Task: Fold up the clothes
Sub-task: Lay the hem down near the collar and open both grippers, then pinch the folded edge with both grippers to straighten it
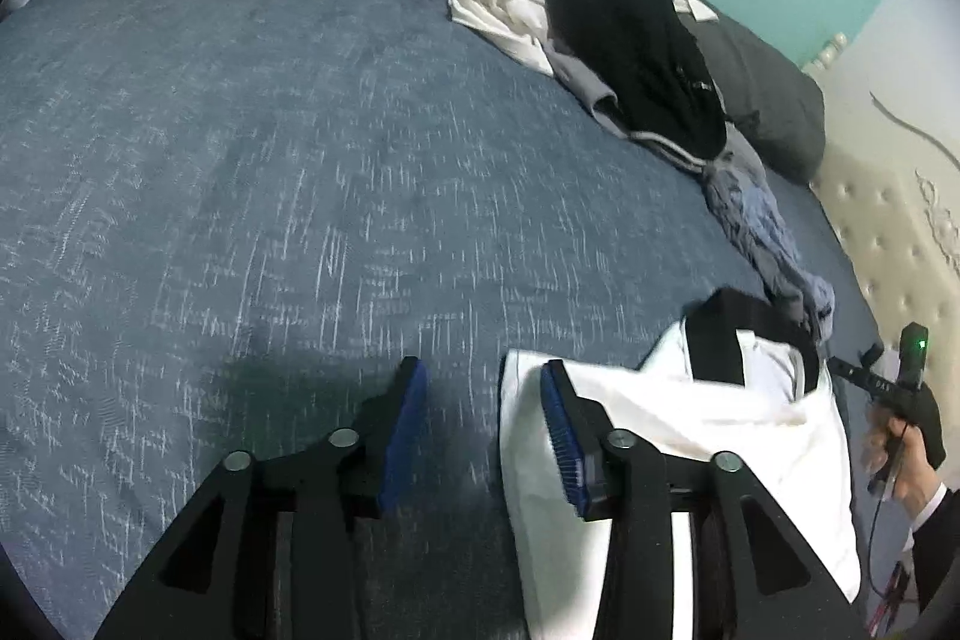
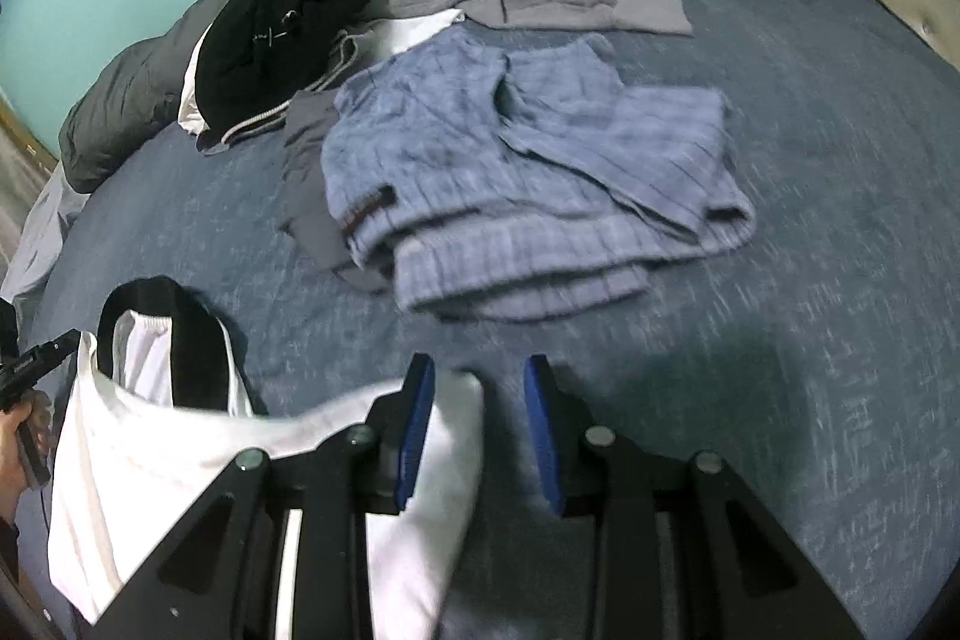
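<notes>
Left wrist: left gripper [image 1: 485, 430] jaws apart, empty, beside white cotton tee w/ black collar [image 1: 690, 412] | right gripper [image 2: 479, 436] part-open, tee fold [image 2: 456, 436] between, grip unclear | risk: fold slips, bunches on blue bedspread [image 1: 270, 160]

No legible words, brands or numbers anywhere. Small white lettering on the black garment [image 2: 282, 34] of the heap, too small to read. Pale characters along the black handle [image 1: 870, 381] of the other claw in the left wrist view, blurred beyond reading. Dark reddish tab [image 2: 367, 208] on the blue knit sweater [image 2: 516, 172], any wording smeared by blur. Green light [image 1: 922, 342] lit on that handle, no sign beside it.
</notes>
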`<state>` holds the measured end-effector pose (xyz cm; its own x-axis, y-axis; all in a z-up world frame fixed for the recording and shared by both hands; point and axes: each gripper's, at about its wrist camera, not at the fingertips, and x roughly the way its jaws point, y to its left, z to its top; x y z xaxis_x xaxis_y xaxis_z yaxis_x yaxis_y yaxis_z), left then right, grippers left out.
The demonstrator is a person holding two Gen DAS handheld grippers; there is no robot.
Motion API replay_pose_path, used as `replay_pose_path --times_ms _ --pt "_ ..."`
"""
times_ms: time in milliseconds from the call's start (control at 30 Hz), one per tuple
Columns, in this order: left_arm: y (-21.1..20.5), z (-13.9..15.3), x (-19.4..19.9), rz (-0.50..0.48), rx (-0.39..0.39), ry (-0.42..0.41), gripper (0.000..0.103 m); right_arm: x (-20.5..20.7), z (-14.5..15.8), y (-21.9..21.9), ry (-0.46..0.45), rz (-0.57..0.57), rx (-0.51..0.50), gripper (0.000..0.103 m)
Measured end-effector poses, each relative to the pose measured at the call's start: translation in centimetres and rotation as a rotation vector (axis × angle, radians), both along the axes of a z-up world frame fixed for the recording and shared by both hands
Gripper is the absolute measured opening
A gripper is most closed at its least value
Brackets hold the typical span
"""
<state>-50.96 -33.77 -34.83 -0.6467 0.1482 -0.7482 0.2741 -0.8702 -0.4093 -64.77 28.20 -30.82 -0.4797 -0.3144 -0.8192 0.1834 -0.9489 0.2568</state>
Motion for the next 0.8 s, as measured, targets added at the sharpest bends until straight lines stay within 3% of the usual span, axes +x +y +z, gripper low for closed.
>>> replay_pose_path --times_ms 100,167,433,467,500,533,567,667,800 --pt "0.5 -0.3 0.1 -0.022 0.006 -0.008 0.049 1.3 -0.3 2.0 -0.02 -0.038 -0.101 0.035" --pt "0.7 -0.7 0.0 -0.019 0.02 -0.011 0.051 1.8 -0.8 2.5 -0.04 -0.04 -0.15 0.049" --pt "0.7 -1.2 -1.1 -0.02 0.035 0.002 0.051 1.6 -0.7 0.5 -0.027 0.047 -0.104 0.049" --pt "0.8 -1.2 -1.1 -0.023 0.03 0.004 0.042 1.7 -0.8 0.2 -0.017 0.058 -0.095 0.048" --pt "0.9 -1.2 -1.1 -0.027 0.025 0.006 0.034 1.7 -0.8 -0.1 -0.006 0.069 -0.086 0.045" --pt "1.0 -1.3 -1.1 -0.035 0.021 0.006 0.02 1.7 -0.9 -0.4 0.001 0.081 -0.075 0.037" --pt "1.2 -1.3 -1.1 -0.045 0.016 0.005 0.014 1.8 -1.0 -0.8 0.005 0.092 -0.063 0.029" --pt "1.7 -1.1 -0.9 -0.062 -0.002 0.007 0.01 2.0 -1.3 -1.9 0.019 0.13 -0.027 0.006" --pt "1.8 0.1 0.0 -0.042 -0.022 0.04 0.007 2.6 -0.1 -2.2 0.073 0.14 0.002 0.004"
